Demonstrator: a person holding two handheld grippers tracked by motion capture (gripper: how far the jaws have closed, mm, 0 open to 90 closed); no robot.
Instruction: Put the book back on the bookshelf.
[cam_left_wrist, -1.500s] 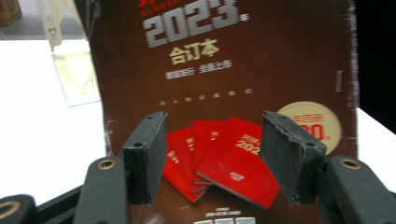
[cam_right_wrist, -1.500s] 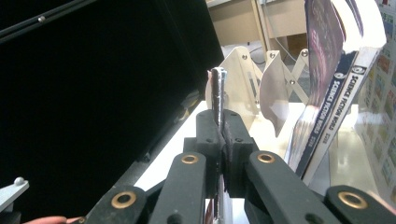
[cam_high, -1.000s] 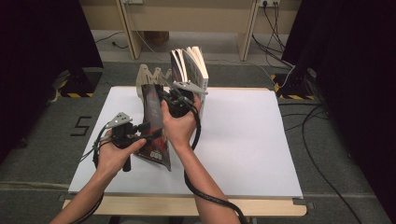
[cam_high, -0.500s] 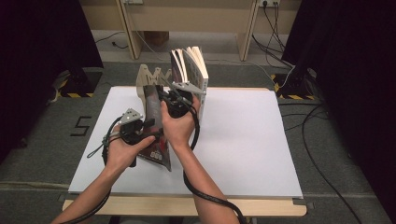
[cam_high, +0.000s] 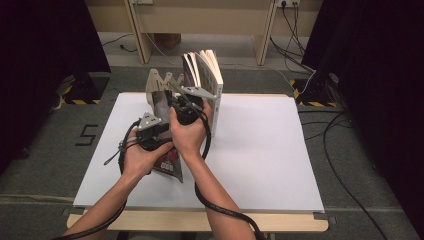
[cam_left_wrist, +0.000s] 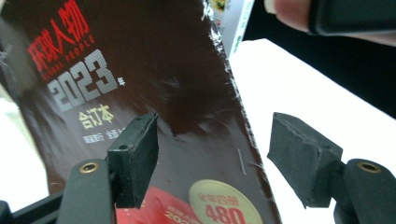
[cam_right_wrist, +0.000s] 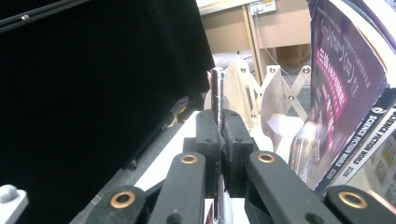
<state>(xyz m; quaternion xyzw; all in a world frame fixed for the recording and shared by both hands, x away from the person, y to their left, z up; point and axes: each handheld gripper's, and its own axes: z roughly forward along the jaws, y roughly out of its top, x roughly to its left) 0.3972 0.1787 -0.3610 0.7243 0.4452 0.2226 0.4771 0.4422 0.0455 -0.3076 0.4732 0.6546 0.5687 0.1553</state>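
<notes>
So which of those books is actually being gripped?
The dark magazine marked 2023: the right gripper is clamped on its edge. The purple-covered book and its neighbours stand untouched.

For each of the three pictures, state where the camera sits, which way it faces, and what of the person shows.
High view: above the person's side, facing forward and down on the white table; forearms, both hands.
Left gripper view: on the left tool, facing the dark magazine through open jaws.
Right gripper view: on the right tool, facing the wooden rack, jaws shut on the magazine's edge.
Shared: the magazine shows in all three.
</notes>
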